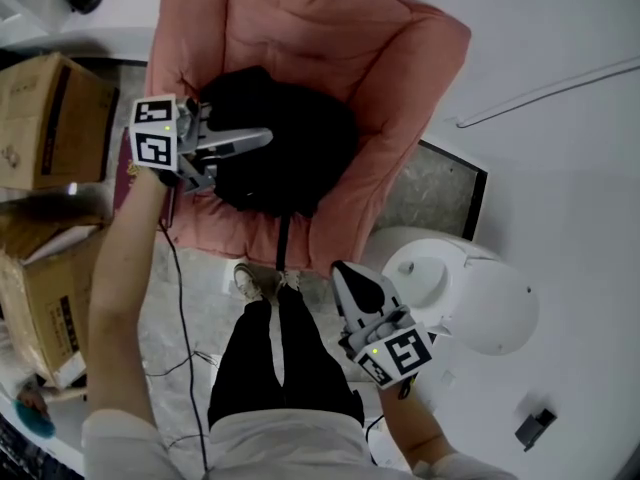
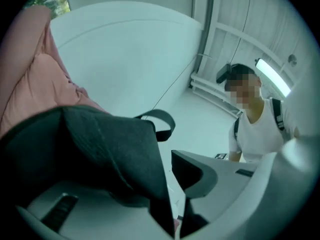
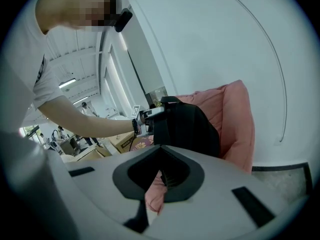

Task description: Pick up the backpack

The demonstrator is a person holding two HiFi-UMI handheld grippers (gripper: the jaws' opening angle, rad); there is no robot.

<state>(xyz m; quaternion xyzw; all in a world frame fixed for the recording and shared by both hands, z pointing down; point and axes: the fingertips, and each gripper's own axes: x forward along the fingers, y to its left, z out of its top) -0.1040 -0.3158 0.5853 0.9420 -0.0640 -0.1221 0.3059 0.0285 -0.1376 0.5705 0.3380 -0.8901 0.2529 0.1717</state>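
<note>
At left, the left tongs [image 1: 250, 148] are held out on a bare, outstretched forearm [image 1: 125, 268] and laid roughly level across the black backpack [image 1: 295, 158]. Their jaws are set partly apart, with a fold of the bag's fabric draped over one jaw and a sliver of pale floor seen between the cloth and the other jaw. Cardboard boxes [image 1: 45, 118] are stacked on the floor beside that arm, and a dark cable [image 1: 185, 298] is trailed past the person's black-trousered legs [image 1: 275, 358]. Toward the right, the right tongs [image 1: 350, 276] are held low beside the legs and pointed toward the chair, their jaws brought together on nothing. A white rounded object [image 1: 480, 303] is seen just beside them. The backpack is lodged in the seat of a padded pink armchair [image 1: 300, 28], hemmed in by the chair's arms on both sides. It is seen as a soft, matte, slumped mass, with a strap loop [image 2: 162, 121] standing free at its edge and a second strap [image 1: 283, 243] hung over the seat front.
</note>
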